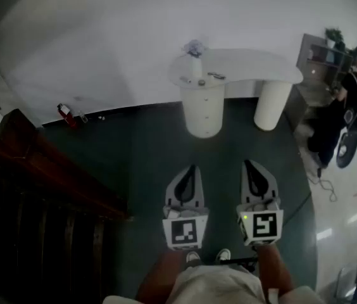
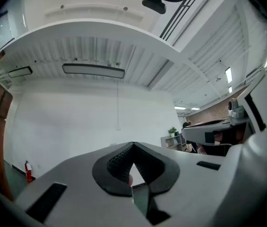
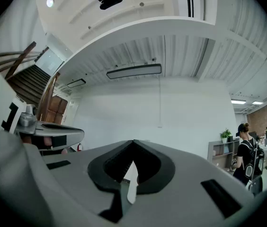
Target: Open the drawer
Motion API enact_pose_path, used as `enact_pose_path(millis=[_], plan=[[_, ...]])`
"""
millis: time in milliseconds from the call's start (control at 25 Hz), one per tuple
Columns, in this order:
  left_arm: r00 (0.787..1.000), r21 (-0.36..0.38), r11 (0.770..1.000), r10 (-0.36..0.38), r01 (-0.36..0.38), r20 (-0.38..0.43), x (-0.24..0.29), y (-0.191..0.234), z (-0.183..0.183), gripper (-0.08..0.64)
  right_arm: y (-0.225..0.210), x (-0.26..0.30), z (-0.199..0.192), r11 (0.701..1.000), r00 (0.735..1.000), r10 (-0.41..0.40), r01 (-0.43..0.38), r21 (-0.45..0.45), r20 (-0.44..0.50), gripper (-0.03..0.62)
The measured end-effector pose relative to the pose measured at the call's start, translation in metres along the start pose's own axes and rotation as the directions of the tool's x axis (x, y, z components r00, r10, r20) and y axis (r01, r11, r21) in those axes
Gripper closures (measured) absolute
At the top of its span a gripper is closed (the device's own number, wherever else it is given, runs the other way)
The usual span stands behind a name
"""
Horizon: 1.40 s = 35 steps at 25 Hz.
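As I stand holding both tools out ahead of me, the fingers (image 2: 118,162) of my left gripper (image 1: 192,168) are pressed together tip to tip, with nothing between them. The fingers (image 3: 114,164) of my right gripper (image 1: 249,164) are likewise fully closed and empty. The two grippers sit side by side, near each other but not touching, above my shoes (image 1: 193,256) and the dark green floor (image 1: 147,151).

Further out, well apart from both grippers, a white curved surface (image 1: 254,65) stands on two round white pedestals (image 1: 202,113) against a white wall. A few small items (image 1: 194,48), too small to identify, rest on it. To my left runs a dark wooden staircase (image 1: 39,163), with a red fire extinguisher (image 1: 66,114) on the floor by the wall. At far right, a person (image 1: 346,106) in dark clothes stands near shelving.

No drawer shows in any view, so I cannot tell where it is. The nearer pedestal carries faint marks, but I cannot say they are drawer fronts.

I expect a drawer to be rigid and to slide on runners, perhaps sticking at first. The best hold is probably its handle or the front lip. I would have to open my fingers first, close them firmly there, and pull straight outward.
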<state>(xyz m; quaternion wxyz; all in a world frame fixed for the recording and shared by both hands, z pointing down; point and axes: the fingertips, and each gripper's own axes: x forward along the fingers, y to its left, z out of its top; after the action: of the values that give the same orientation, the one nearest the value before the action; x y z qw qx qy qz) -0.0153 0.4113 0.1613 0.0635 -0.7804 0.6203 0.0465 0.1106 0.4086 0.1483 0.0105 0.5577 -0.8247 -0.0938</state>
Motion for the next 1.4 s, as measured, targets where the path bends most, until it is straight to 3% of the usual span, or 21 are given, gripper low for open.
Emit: enact_pose_path(millis=[600,960,1400], plan=[[1.000,0.009,1.000,0.009,-0.009,-0.007,0.002,-0.024,0.000,0.557,-0.026,-0.011,-0.006,1.000,1.000,0.005,-0.005,0.022,0.002,0.588],[0.999,0.000,1.000,0.027,-0.027,-0.038,0.006,-0.051,-0.015,0.557,-0.050,-0.015,-0.030,0.998,0.999,0.038,-0.037,0.053,-0.027,0.588],[0.998,-0.019,0.999,0.027,-0.029,-0.065,0.044,-0.033,-0.034,0.557,-0.049,0.029,-0.046,0.996,0.997,0.066,-0.064,0.060,-0.039,0.588]])
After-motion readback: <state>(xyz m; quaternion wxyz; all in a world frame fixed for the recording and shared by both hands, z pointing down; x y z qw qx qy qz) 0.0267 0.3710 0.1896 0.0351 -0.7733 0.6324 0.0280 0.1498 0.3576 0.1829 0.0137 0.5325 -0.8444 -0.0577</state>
